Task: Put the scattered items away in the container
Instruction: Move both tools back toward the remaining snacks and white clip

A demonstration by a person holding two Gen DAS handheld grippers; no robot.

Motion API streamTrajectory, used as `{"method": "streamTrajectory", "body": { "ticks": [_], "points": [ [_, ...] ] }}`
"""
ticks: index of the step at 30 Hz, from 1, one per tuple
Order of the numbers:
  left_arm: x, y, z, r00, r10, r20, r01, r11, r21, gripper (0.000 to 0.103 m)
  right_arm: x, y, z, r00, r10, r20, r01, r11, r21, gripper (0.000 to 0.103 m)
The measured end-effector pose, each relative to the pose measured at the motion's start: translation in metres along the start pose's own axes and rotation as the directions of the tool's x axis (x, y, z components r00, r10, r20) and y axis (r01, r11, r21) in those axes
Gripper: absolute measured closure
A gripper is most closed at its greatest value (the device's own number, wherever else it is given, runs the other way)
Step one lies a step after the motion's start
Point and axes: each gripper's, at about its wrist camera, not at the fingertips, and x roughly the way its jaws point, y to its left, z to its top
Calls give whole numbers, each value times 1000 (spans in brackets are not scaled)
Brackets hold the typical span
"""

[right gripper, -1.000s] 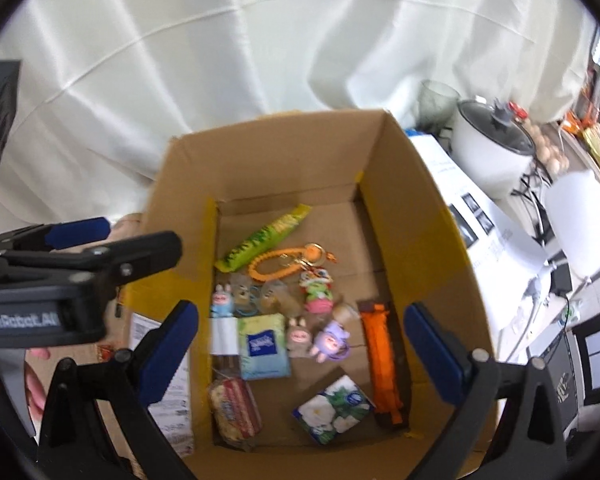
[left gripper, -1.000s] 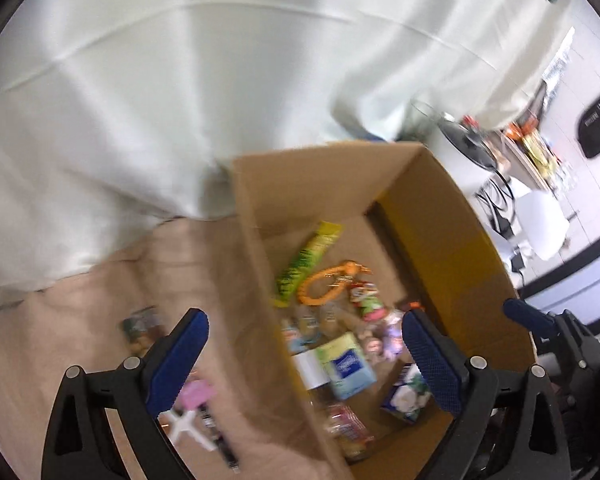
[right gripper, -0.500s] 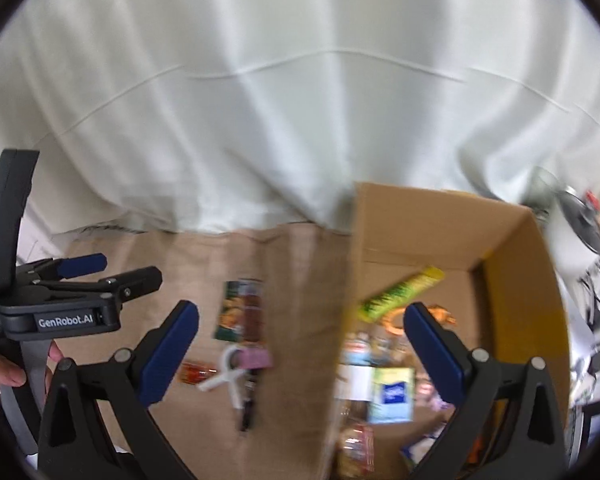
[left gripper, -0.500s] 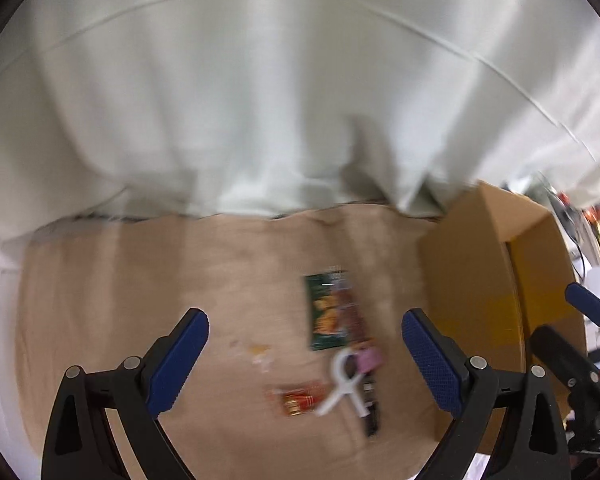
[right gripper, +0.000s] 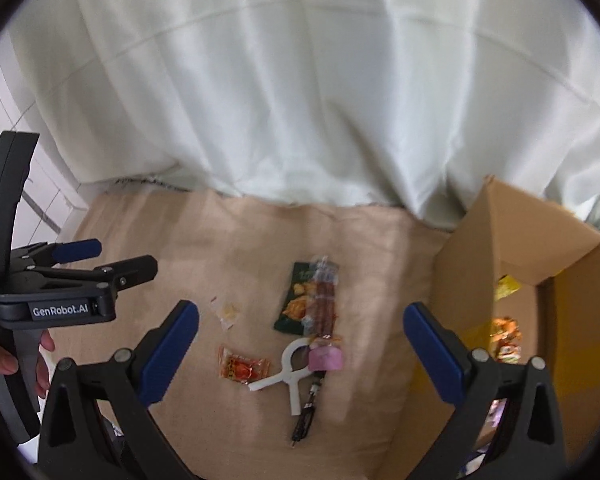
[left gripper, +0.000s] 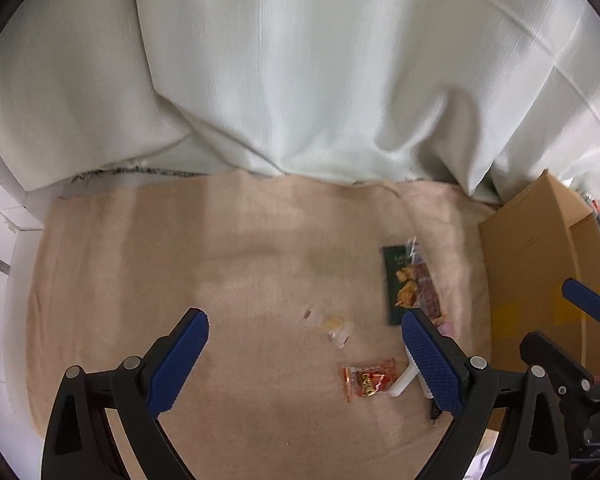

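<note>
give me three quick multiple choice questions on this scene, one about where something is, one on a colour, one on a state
1. Where is the cardboard box relative to the loose items?
A. right of them
B. left of them
C. under the curtain, behind them

2. What colour is the clip?
A. black
B. white
C. green

3. How are the two grippers?
A. both shut on items
B. left holds the clip
C. both open and empty

Answers:
1 A, the box stands at the right edge of the cloth in both views.
2 B, the forked clip beside the orange packet is white.
3 C, the left gripper and right gripper have their pads wide apart with nothing between.
</note>
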Motion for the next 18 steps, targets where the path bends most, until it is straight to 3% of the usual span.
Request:
{"method": "streamTrajectory", "body": {
  "ticks": [3,7,12,18],
  "points": [
    [21,-3,-9,998,47,-36,-46,999,28,5,12,3,-8,1000,14,-19,-14,1000,1,0],
    [49,-11,-22,995,99,-30,-97,993,71,5,32,-2,-17,997,26,-72,-24,999,30,0],
    [80,-19,-30,996,71,-51,-67,995,76,6,51,-9,-29,995,14,-102,-8,998,65,0],
    [105,-27,-29,994,86,-64,-79,991,105,19,69,-16,-38,993,5,-120,7,994,105,1]
  ]
}}
